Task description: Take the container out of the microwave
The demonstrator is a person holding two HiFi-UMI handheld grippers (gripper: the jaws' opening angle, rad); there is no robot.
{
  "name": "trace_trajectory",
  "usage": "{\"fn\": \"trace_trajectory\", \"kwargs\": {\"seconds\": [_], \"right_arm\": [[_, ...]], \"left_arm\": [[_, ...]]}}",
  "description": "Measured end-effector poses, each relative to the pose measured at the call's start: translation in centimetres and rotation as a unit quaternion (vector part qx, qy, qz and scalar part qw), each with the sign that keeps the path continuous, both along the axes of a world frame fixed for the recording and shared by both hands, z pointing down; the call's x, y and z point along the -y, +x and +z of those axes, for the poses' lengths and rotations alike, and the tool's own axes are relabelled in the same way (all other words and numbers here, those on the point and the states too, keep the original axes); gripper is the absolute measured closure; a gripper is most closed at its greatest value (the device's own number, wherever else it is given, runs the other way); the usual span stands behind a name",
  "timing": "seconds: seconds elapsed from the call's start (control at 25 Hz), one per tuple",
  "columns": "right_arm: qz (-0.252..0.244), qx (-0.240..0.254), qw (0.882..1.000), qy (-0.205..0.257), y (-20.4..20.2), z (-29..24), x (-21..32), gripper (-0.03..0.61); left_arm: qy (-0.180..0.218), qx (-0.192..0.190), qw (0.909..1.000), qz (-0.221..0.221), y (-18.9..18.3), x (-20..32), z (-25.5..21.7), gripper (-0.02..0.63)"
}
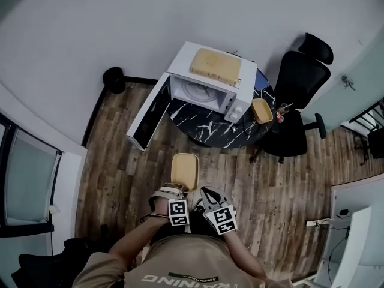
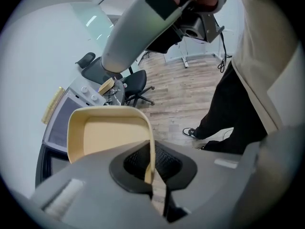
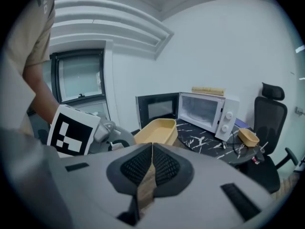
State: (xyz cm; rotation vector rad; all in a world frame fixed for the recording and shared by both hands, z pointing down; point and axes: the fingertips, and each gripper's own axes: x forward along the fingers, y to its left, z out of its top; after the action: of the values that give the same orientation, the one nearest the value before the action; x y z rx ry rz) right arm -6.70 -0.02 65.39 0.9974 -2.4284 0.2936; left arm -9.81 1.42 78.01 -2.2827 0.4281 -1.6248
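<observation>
A shallow yellow container hangs over the wooden floor, clear of the white microwave, whose door stands wide open. My left gripper is shut on the container's near rim; in the left gripper view the rim runs down between the pads of the gripper. My right gripper sits just right of it, shut and empty. In the right gripper view, its jaws are closed, with the container and the microwave beyond.
The microwave stands on a round black marble table. A second small yellow container lies at the table's right edge, and a yellow board lies on the microwave. A black office chair stands behind the table.
</observation>
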Motion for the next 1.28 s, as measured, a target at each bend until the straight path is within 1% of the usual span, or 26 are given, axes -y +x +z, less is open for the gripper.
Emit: {"fn": "trace_trajectory", "kwargs": {"seconds": [0.16, 0.24, 0.36, 0.56, 0.68, 0.8, 0.88, 1.08, 1.28], "right_arm": [[0.027, -0.007, 1.0, 0.002, 1.3, 0.3, -0.6, 0.569], [0.038, -0.01, 0.999, 0.007, 2.1, 0.5, -0.8, 0.569], [0.047, 0.004, 0.998, 0.03, 2.1, -1.0, 0.1, 0.569], [0.048, 0.022, 0.997, 0.049, 3.3, -2.7, 1.1, 0.571], [0.048, 0.032, 0.997, 0.057, 3.9, -3.9, 1.5, 0.571], [0.037, 0.057, 0.996, 0.063, 3.8, -4.7, 1.5, 0.57], [0.027, 0.066, 0.995, 0.066, 3.8, -4.9, 1.1, 0.569], [0.016, 0.056, 0.997, 0.059, 5.1, -4.2, 0.2, 0.57], [0.021, 0.053, 0.997, 0.06, 6.1, -4.9, 0.5, 0.571]], "left_arm": [[-0.004, -0.001, 0.9997, 0.024, 1.0, -0.8, 0.9, 0.601], [-0.006, 0.002, 0.9997, 0.025, 1.3, -1.1, 0.9, 0.601], [-0.001, 0.01, 0.9997, 0.02, 1.2, -0.6, -0.2, 0.601], [0.035, 0.008, 0.9993, 0.013, 2.4, 1.3, -4.2, 0.601], [0.044, 0.014, 0.9989, 0.006, 2.9, 1.7, -4.8, 0.601], [0.04, 0.028, 0.9988, 0.005, 2.6, 1.3, -4.2, 0.601], [0.031, 0.03, 0.9991, 0.0, 2.8, 0.6, -3.8, 0.601], [0.021, 0.033, 0.9992, 0.005, 4.5, -0.8, -3.1, 0.601], [0.024, 0.029, 0.9992, 0.007, 5.4, -0.2, -4.3, 0.601]]}}
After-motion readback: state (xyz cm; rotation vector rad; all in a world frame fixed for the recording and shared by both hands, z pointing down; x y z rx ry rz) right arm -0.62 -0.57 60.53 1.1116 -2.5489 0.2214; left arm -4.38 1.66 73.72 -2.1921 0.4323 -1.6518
